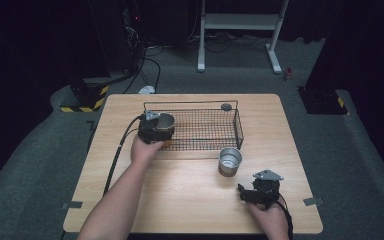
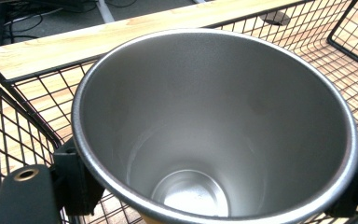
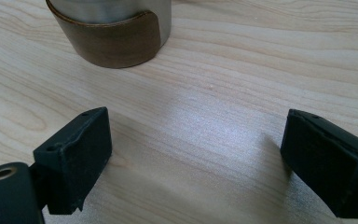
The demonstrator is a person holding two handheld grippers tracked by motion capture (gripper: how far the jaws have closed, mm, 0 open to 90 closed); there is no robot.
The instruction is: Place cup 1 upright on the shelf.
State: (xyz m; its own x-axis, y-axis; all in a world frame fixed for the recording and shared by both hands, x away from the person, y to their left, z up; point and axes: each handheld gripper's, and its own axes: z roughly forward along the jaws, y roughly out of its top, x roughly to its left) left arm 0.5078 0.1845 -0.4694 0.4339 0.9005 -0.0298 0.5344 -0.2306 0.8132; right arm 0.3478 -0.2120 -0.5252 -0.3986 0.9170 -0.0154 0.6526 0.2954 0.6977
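Observation:
My left gripper (image 1: pixel 156 129) is shut on a steel cup (image 1: pixel 166 121) at the left end of a black wire basket (image 1: pixel 238 127). In the left gripper view the cup (image 2: pixel 214 121) stands mouth-up and empty between the jaws, over the basket's mesh (image 2: pixel 23 135). A second steel cup (image 1: pixel 229 161) with a brown band stands on the wooden table in front of the basket. My right gripper (image 1: pixel 250 192) rests near the table's front right, open. In the right gripper view its fingers (image 3: pixel 74 154) stand wide apart over bare wood, with that cup (image 3: pixel 116 32) a little ahead.
The basket lies across the far middle of the table (image 1: pixel 190 200), with a dark round disc (image 1: pixel 226 106) at its far right corner. Beyond the table are a white frame (image 1: pixel 240 22) and cables on the floor. Bare wood lies between the two hands.

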